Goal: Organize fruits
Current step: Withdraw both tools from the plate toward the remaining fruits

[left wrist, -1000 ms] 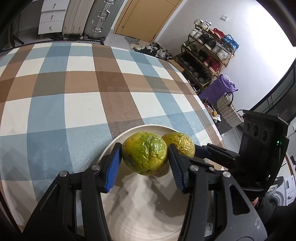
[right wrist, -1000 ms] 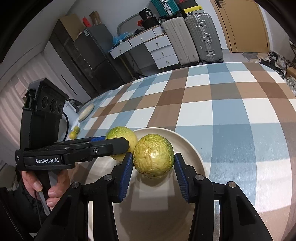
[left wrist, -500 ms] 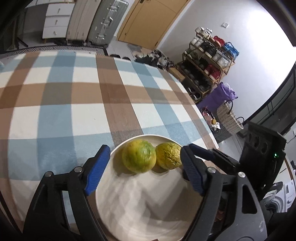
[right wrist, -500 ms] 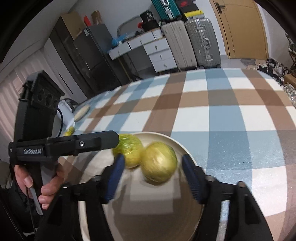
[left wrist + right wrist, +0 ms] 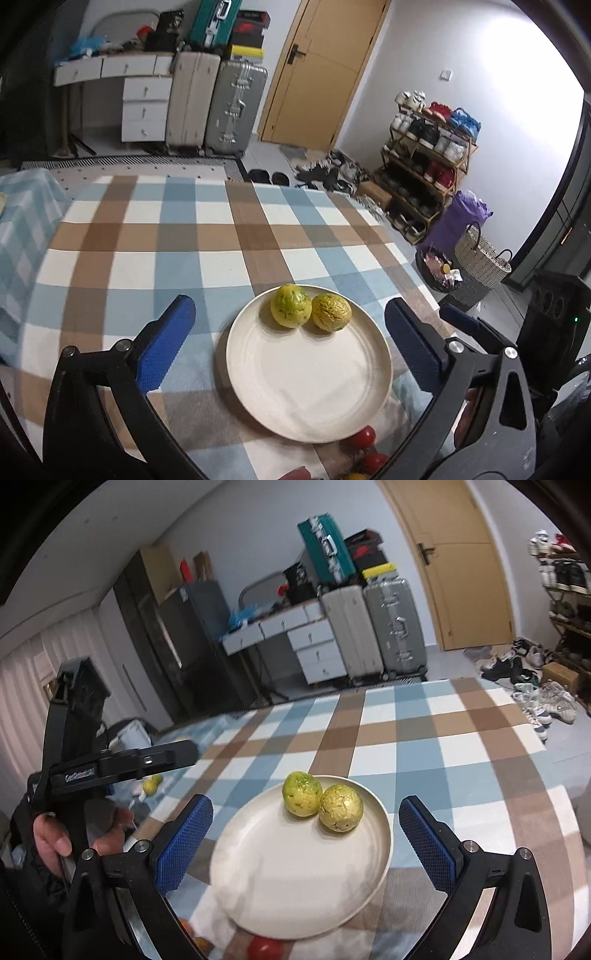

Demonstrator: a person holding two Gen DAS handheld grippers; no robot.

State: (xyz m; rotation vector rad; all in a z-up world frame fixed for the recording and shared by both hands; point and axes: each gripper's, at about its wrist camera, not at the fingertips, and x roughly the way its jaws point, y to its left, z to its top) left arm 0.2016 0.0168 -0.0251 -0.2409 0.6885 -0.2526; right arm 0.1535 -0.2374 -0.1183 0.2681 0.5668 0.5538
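Note:
Two fruits lie side by side at the far rim of a white plate [image 5: 310,387]: a green-yellow one [image 5: 290,305] and a wrinkled yellow one [image 5: 331,312]. My left gripper [image 5: 289,302] hovers above and short of the plate, its jaws opening wide, blue pads [image 5: 162,350] touching nothing. In the right wrist view the same plate [image 5: 295,878] carries the green-yellow fruit [image 5: 301,798] and the yellow fruit [image 5: 340,813]. My right gripper [image 5: 306,802] is likewise drawn back, jaws opening, with nothing pressed between its pads.
The plate rests on a blue, brown and white checked cloth [image 5: 147,240]. Red tomatoes [image 5: 364,437] lie just beyond its near rim. Small yellow-green fruits [image 5: 151,784] sit at the table's left side. A person's hand [image 5: 51,834] holds the left gripper's handle.
Both grippers let go of their fruits, spread their jaws wide and drew back and up from the plate. The two fruits stay side by side on it.

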